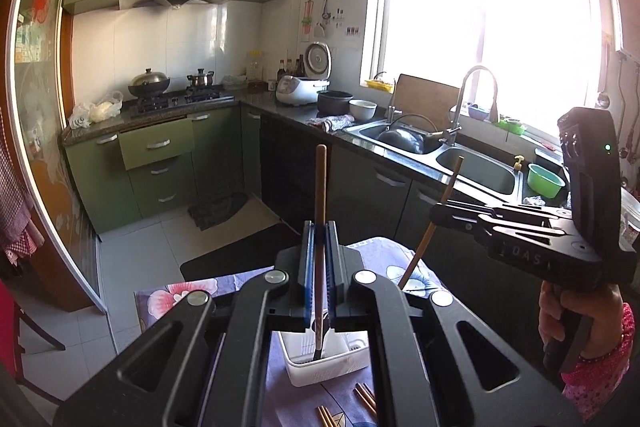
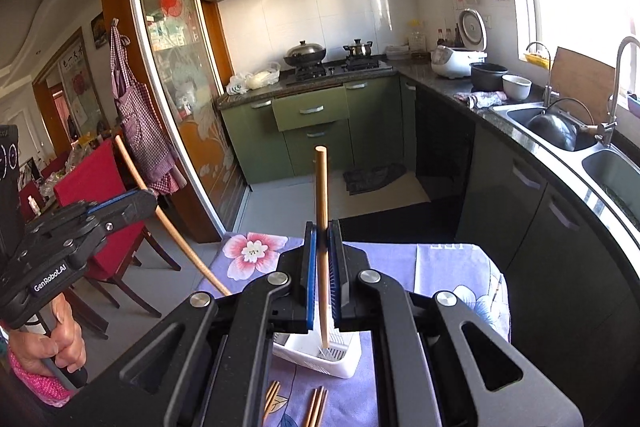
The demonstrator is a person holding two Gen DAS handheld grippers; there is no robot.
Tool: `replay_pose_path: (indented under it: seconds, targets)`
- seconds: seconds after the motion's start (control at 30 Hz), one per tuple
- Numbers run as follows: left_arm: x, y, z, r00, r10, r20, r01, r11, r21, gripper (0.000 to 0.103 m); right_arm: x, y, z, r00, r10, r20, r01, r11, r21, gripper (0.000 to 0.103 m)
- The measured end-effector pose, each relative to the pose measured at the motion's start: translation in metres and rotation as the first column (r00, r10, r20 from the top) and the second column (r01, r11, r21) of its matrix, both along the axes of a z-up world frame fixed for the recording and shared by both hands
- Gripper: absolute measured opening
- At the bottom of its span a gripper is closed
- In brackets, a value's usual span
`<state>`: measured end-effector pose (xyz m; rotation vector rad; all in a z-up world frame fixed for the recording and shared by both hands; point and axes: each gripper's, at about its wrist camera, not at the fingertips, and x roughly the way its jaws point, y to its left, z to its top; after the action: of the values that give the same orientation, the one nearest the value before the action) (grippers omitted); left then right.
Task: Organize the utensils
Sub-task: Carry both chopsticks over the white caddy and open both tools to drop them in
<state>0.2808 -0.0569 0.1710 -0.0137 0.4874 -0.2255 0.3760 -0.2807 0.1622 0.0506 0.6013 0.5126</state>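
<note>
Loose chopsticks [image 2: 316, 407] flat on tabletop [image 2: 452, 267]; beyond, left tool [image 1: 319, 259] clamped on dark-tipped stick [image 1: 320, 195], right tool [image 2: 322, 259] on chopstick [image 2: 321, 195], both lower ends down in white basket [image 2: 348, 363]

White basket [image 2: 320, 357], purple floral tablecloth [image 2: 256, 255]

Two upright wooden chopsticks [image 1: 320, 227] [image 2: 321, 223] stand in a white basket [image 1: 332, 367].
</note>
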Motion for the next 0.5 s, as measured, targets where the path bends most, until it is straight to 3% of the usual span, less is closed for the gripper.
replay_pose_path:
  seconds: [0.3,0.43,0.5]
  targets:
    - [0.028,-0.002,-0.057,0.991,0.007,-0.13,-0.003,1.0,0.03,0.005,0.013,0.011,-0.062,0.996,0.029,-0.085,-0.033,0.998,-0.044,0.008]
    - [0.023,-0.003,-0.061,0.989,0.004,-0.149,0.001,0.999,0.036,0.006,0.006,0.011,-0.062,0.996,0.033,-0.082,-0.036,0.998,-0.043,0.009]
    - [0.015,0.0,-0.055,0.99,0.002,-0.144,0.003,1.0,0.03,0.011,-0.005,0.009,-0.056,0.997,0.038,-0.067,-0.04,0.999,-0.031,0.009]
